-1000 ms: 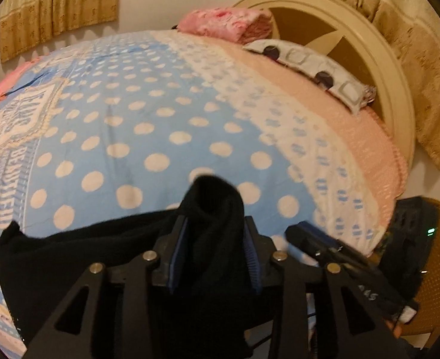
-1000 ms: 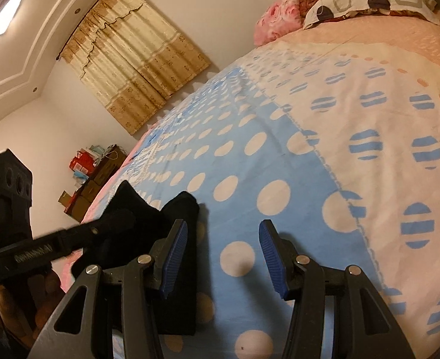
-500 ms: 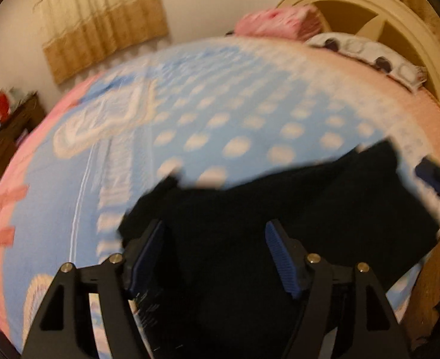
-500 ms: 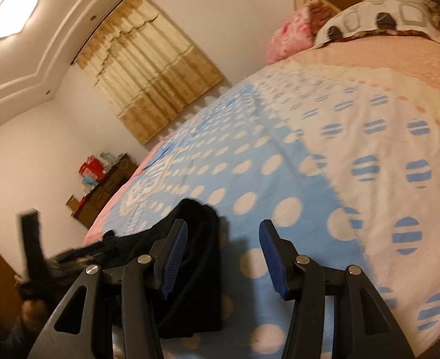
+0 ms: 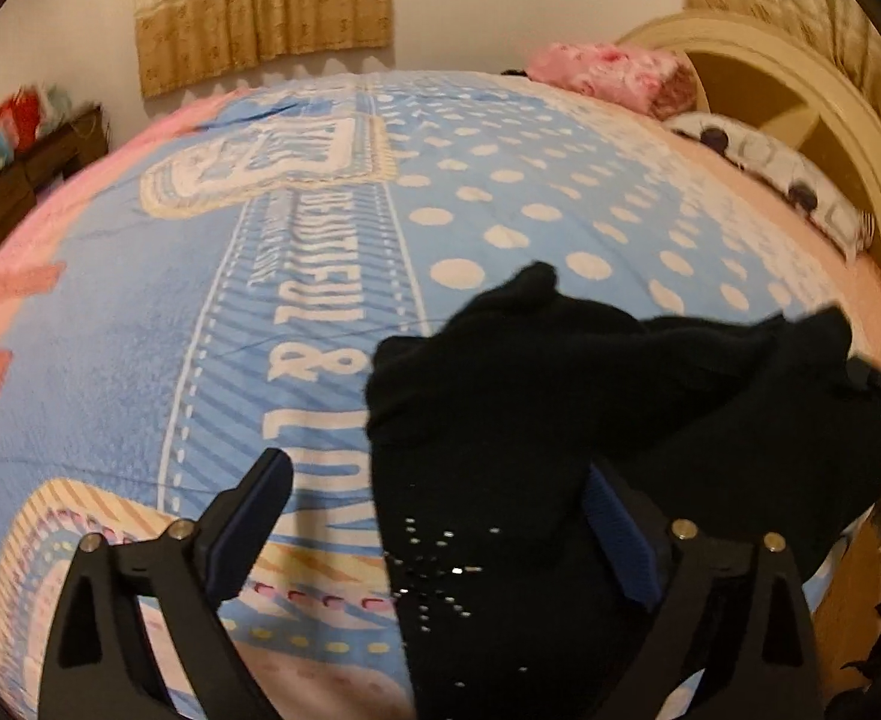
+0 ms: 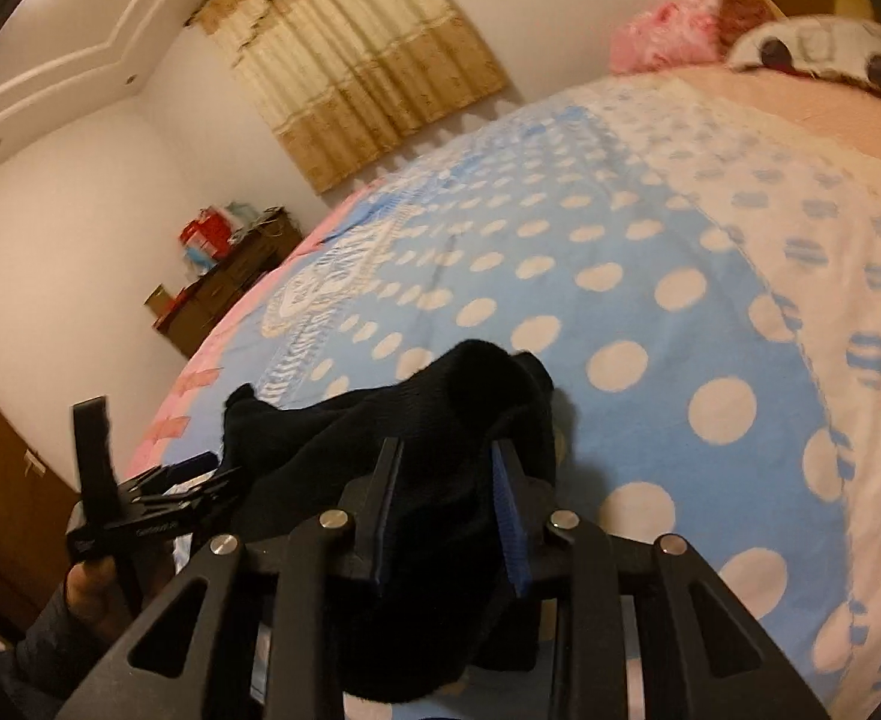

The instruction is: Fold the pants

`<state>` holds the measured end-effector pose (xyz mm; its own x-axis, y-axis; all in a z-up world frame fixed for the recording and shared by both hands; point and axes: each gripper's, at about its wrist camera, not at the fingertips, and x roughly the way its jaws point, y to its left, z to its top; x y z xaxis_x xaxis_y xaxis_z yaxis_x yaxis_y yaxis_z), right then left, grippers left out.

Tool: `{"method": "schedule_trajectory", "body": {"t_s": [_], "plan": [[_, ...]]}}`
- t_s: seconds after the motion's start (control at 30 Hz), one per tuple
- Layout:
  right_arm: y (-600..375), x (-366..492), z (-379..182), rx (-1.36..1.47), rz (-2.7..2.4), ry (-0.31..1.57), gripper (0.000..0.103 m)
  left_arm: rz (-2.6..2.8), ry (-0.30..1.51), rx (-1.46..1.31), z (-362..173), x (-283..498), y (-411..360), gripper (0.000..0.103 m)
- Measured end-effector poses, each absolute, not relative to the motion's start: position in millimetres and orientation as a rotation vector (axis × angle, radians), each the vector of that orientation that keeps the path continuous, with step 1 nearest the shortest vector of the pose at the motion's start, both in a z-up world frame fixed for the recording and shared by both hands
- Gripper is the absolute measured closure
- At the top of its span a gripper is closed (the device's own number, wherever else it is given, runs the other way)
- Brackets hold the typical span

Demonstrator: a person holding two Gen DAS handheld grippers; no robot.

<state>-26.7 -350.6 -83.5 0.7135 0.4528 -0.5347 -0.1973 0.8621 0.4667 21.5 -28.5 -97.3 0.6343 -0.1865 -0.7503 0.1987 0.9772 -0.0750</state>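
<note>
Covering the wide bed, a light blue blanket with cream polka dots (image 5: 500, 192) is stretching back toward a pink floral pillow (image 5: 608, 75) and a beige arched headboard (image 5: 800, 96), with tan curtains (image 6: 356, 66) hanging on the far wall. Black knit pants (image 5: 560, 396) are lying bunched at the near edge of that blanket. The left gripper (image 5: 440, 516) is standing spread wide, its jaws having just been opening, with loose cloth lying between its blue pads but not pinched. The right gripper (image 6: 449, 492) has just been closing, and its pads are clamping a raised fold of the pants (image 6: 470, 396). A hand (image 6: 89, 591) is holding the left tool's handle.
</note>
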Motion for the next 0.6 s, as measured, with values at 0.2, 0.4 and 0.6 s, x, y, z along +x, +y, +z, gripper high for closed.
{"method": "schedule_trajectory", "body": {"t_s": [0.2,0.4,0.6], "plan": [[-382.7,-27.6,-55.6,0.323,0.189,0.661,0.059,-0.196,0.838,-0.048,-81.4,4.1,-13.6,0.006],[-331.2,20.6,-20.6,0.368,0.569,0.727,0.055,-0.24,0.854,-0.077,-91.7,-16.4,-10.8,0.006],[-215.4,102.6,-46.0,0.162,0.808,1.03,0.055,-0.272,0.864,-0.075,-97.3,-19.1,-14.8,0.006]]}}
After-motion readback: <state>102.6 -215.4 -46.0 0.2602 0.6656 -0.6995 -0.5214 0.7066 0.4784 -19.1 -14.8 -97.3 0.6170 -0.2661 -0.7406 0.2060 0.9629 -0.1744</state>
